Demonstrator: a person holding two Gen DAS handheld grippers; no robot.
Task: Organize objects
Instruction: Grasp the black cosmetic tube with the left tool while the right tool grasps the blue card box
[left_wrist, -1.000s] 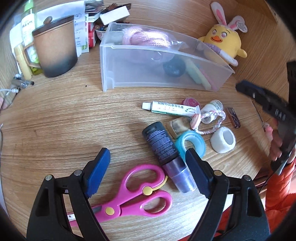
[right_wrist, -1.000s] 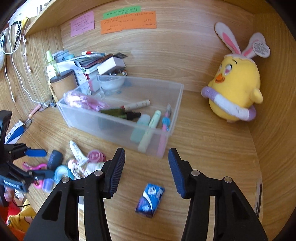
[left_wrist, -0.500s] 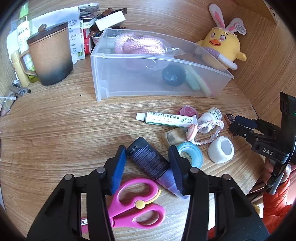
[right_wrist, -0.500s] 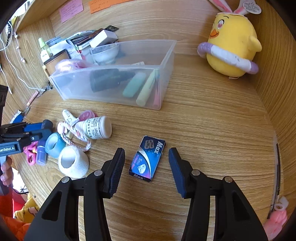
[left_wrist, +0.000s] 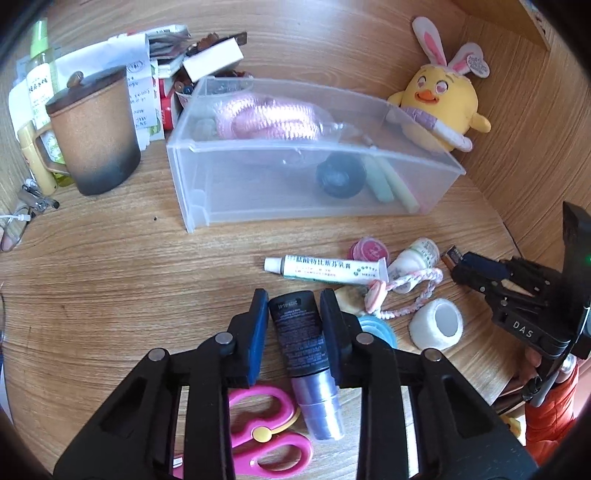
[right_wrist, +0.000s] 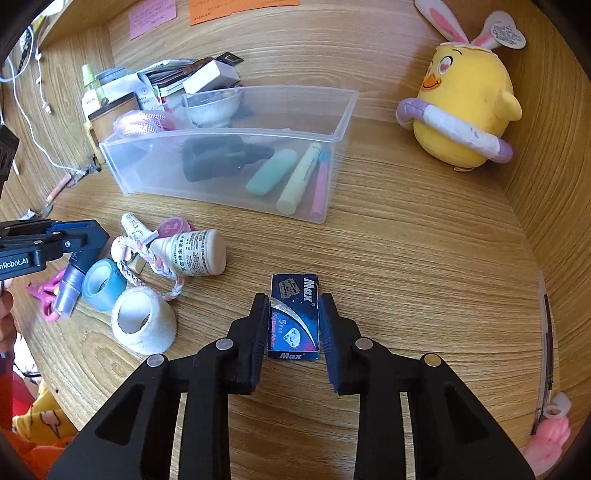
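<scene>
The black tube (left_wrist: 301, 336) lies on the desk (left_wrist: 110, 266) near its front edge, cap end toward the bin (left_wrist: 310, 192), its clear purple end pointing back at the camera. The left gripper (left_wrist: 294, 317) straddles it, pads (left_wrist: 258, 332) narrowed to the tube's sides; whether they already press it I cannot tell. Pink scissors (left_wrist: 269, 435) lie just left of the tube's purple end, and a blue tape ring (left_wrist: 376, 328) sits just right, partly hidden by the right finger.

The blue box (right_wrist: 294, 317) marked "Max" lies flat near the desk's front edge, well right of the clutter. The right gripper (right_wrist: 294, 321) brackets it, fingers (right_wrist: 258, 328) close on both long sides with a thin gap showing on the right, so no grip is confirmed.

Between the two lie a white gauze roll (right_wrist: 142, 321), a white bottle (right_wrist: 192, 253) with a braided cord, and an ointment tube (left_wrist: 325, 267). The bin, toward the back of the desk, holds pink rope (left_wrist: 266, 122) and highlighters (right_wrist: 295, 177). A lidded mug (left_wrist: 92, 136) stands at the back left, a yellow plush chick (right_wrist: 461, 110) in the back right corner.
</scene>
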